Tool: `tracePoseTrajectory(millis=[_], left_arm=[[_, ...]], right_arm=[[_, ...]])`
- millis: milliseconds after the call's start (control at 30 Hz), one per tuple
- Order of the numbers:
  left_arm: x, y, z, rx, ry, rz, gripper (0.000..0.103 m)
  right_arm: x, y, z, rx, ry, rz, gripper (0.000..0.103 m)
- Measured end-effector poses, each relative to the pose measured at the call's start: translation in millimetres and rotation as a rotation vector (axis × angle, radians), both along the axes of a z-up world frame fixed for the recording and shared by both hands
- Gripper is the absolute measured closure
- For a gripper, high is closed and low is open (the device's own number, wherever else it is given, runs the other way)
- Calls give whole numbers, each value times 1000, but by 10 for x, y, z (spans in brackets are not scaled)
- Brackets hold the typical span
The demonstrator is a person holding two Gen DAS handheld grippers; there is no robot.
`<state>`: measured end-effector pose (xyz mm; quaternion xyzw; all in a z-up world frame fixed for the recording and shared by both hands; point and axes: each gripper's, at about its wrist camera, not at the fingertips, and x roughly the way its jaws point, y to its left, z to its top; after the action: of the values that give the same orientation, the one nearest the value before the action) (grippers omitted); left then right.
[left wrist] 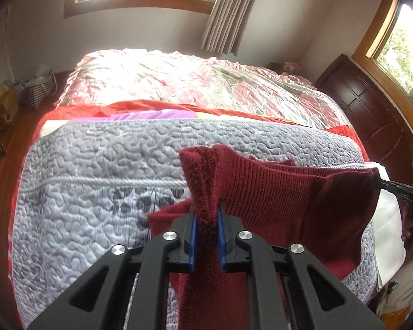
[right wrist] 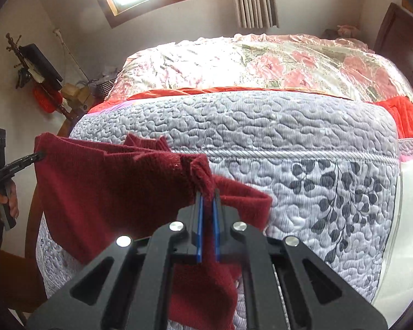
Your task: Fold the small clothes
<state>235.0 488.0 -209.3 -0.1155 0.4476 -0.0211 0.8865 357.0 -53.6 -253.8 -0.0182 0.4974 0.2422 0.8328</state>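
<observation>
A dark red knitted garment (left wrist: pixel 283 200) hangs stretched between both grippers above a grey quilted bed cover (left wrist: pixel 96 170). My left gripper (left wrist: pixel 206 206) is shut on one bunched edge of it, cloth pinched between the blue pads. In the left wrist view the right gripper (left wrist: pixel 378 181) grips the far corner at the right edge. In the right wrist view my right gripper (right wrist: pixel 208 192) is shut on a gathered edge of the garment (right wrist: pixel 110 187), while the left gripper (right wrist: pixel 40 156) holds its other corner at the far left. The lower part of the garment drapes down onto the cover (right wrist: pixel 303 148).
A floral quilt under clear plastic (left wrist: pixel 184 82) covers the far half of the bed, with a red blanket (right wrist: pixel 407 118) at its edge. A dark wooden cabinet (left wrist: pixel 371 104) stands to the right. A coat stand (right wrist: pixel 35 74) and boxes sit by the left wall.
</observation>
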Motion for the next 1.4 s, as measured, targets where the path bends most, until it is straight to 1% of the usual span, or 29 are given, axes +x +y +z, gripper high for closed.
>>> tracePoseTrajectory(millis=[167, 333, 433, 533, 800, 1000, 1167, 1200, 1233, 1267, 1300, 1333, 1367, 1400], left_arm=[[337, 21, -112, 21, 12, -37, 91], [541, 111, -265, -7, 22, -37, 91], [659, 183, -339, -32, 32, -37, 91], [771, 231, -417, -35, 45, -40, 91], [959, 259, -619, -6, 85, -67, 91], [1036, 280, -778, 4, 115, -76, 91], [1085, 285, -898, 11, 142, -74, 91], [1106, 286, -936, 11, 156, -76, 87], [1131, 292, -1001, 10, 185, -79, 84], [1146, 306, -1062, 22, 211, -70, 79], [1133, 320, -1091, 32, 214, -54, 75], [1119, 356, -1114, 30, 217, -40, 62], [1091, 400, -1115, 25, 216, -21, 54], [1049, 454, -1093, 15, 207, 6, 52]], right_arm=[[258, 92, -38, -6, -4, 5, 98], [423, 169, -98, -18, 0, 16, 98], [530, 164, -145, -13, 10, 3, 98], [642, 156, -186, 1, 24, -15, 98], [869, 215, -365, -13, 56, -32, 98], [988, 156, -584, -23, 98, -63, 98], [1048, 122, -705, -26, 119, -72, 98], [1057, 128, -726, -28, 127, -70, 98], [1064, 130, -754, -27, 144, -69, 92], [1072, 115, -779, -27, 156, -81, 85], [1072, 92, -772, -28, 150, -102, 82], [1067, 69, -753, -25, 146, -115, 80], [1071, 36, -722, -17, 143, -128, 79], [1077, -1, -679, -3, 136, -138, 78]])
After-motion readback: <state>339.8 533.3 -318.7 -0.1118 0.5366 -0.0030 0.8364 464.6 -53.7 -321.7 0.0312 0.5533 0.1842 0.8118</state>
